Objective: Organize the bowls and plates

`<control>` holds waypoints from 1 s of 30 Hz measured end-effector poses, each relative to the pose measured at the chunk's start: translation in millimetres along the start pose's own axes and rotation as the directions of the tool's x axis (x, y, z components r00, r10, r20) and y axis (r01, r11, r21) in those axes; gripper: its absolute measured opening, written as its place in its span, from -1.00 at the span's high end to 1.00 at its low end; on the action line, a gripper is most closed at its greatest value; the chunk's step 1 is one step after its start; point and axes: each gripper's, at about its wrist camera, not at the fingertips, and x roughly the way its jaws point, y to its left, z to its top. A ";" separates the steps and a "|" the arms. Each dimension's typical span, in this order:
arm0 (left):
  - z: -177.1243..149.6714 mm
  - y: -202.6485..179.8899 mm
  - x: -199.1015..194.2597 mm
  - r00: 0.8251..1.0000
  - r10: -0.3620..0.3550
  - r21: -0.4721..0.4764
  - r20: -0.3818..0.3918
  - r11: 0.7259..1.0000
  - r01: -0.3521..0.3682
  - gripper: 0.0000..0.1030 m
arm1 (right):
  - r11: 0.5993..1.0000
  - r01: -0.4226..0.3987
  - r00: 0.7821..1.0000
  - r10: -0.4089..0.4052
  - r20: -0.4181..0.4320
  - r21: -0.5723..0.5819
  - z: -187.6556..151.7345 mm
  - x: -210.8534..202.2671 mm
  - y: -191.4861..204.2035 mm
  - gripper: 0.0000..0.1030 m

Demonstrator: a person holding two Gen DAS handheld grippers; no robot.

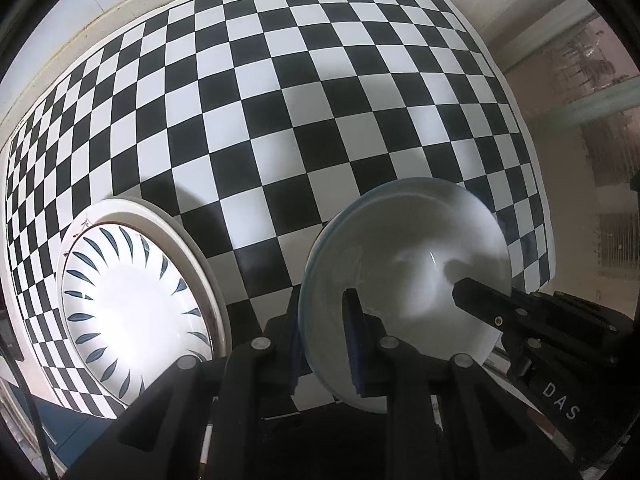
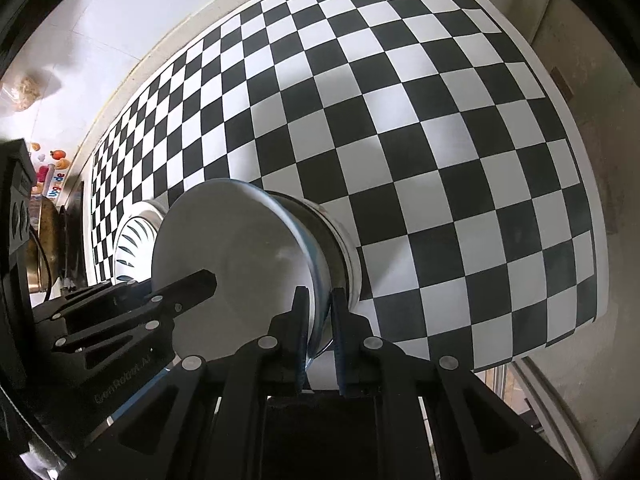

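Observation:
A plain white bowl (image 1: 412, 268) with a pale blue rim is held above the checkered tablecloth (image 1: 280, 100) by both grippers. My left gripper (image 1: 326, 316) is shut on its left rim. My right gripper (image 2: 320, 320) is shut on its right rim; the bowl (image 2: 232, 248) shows there too, and the right gripper's finger (image 1: 492, 308) reaches into the bowl in the left wrist view. A white plate with blue leaf marks (image 1: 132, 304) lies on a larger white plate at lower left, also seen in the right wrist view (image 2: 134, 248).
The checkered cloth (image 2: 440, 140) covers the table, with its right edge (image 2: 592, 240) near a beige floor. Clutter and colourful small items (image 2: 48, 168) sit beyond the table's left end. A wall runs along the far edge.

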 end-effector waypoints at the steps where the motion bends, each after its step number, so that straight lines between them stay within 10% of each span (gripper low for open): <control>1: 0.0 0.4 0.9 1.000 0.000 -0.002 -0.001 1.000 0.000 0.68 | 1.000 0.002 1.000 -0.002 -0.004 0.001 1.4 0.0 0.4 0.76; 30: -10.3 4.5 -40.0 0.998 -0.003 -0.017 0.063 1.000 0.004 0.67 | 0.996 0.086 0.995 -0.086 0.045 -0.009 -5.3 -33.9 11.1 0.69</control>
